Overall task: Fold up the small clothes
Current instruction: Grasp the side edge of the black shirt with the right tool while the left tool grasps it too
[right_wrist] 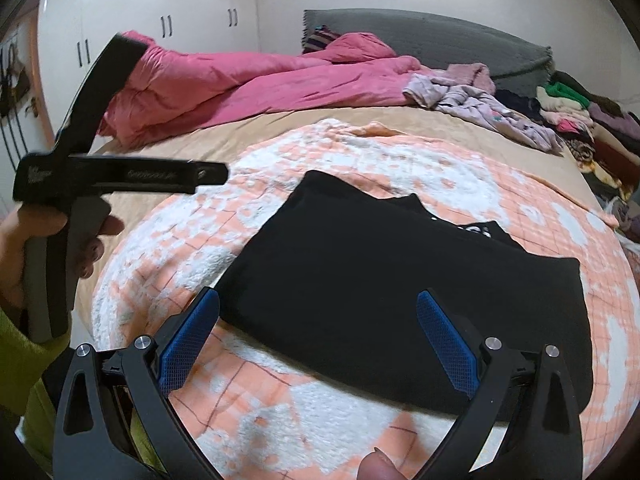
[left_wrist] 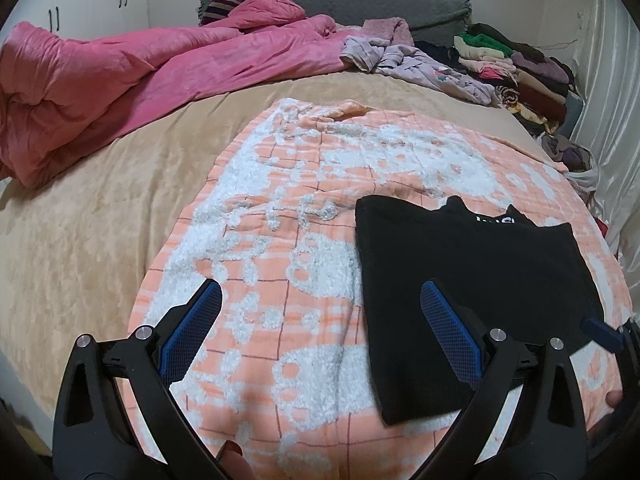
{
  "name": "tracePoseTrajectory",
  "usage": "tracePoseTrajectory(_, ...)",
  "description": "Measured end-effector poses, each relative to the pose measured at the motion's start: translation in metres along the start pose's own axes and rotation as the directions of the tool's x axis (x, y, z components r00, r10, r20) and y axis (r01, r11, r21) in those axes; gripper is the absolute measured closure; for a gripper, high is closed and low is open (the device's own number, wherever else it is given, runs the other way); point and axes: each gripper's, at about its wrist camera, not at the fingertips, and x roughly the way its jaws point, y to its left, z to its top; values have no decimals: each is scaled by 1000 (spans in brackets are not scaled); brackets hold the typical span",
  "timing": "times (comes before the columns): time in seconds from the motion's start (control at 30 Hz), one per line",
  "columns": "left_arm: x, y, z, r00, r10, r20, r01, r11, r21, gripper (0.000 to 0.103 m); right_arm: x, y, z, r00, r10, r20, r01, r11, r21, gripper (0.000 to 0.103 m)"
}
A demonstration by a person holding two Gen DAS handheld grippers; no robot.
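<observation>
A black garment (left_wrist: 460, 280), folded into a rough rectangle with a bit of white print at its far edge, lies flat on the orange-and-white fluffy blanket (left_wrist: 280, 208). My left gripper (left_wrist: 320, 286) hovers open just above the blanket. Its right finger is over the garment's left part and its left finger is over bare blanket. In the right wrist view the same black garment (right_wrist: 400, 280) fills the middle. My right gripper (right_wrist: 318, 296) is open over its near edge, holding nothing. A hand (right_wrist: 24, 240) in a green sleeve holds the left tool at the left.
A crumpled pink comforter (left_wrist: 120, 80) covers the far left of the beige bed (left_wrist: 80, 240). Lilac clothes (left_wrist: 420, 64) lie at the far middle. A stack of folded clothes (left_wrist: 520, 72) sits far right by a white curtain (left_wrist: 612, 120). White wardrobe doors (right_wrist: 180, 20) stand behind.
</observation>
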Motion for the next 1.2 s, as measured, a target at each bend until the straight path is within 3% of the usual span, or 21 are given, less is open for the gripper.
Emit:
tracePoseTrajectory(0.33,20,3,12,1000,1,-14,-1,1000,2,10,26,18,-6,998,23,-58,-26,998,-49,5)
tracePoseTrajectory(0.83,64,-9,19,997,-17,-80,19,1000,18,10,70,41,-36,987,-96,-130,71,979,-190,5)
tracePoseTrajectory(1.03,75,-15,21,996,-12,-89,16,999,40,10,90,54,-45,974,-184,-128,139,944,-299,5)
tracePoseTrajectory(1.2,83,-15,25,995,-20,-96,23,999,29,10,102,53,-44,975,-198,-104,159,939,-304,5)
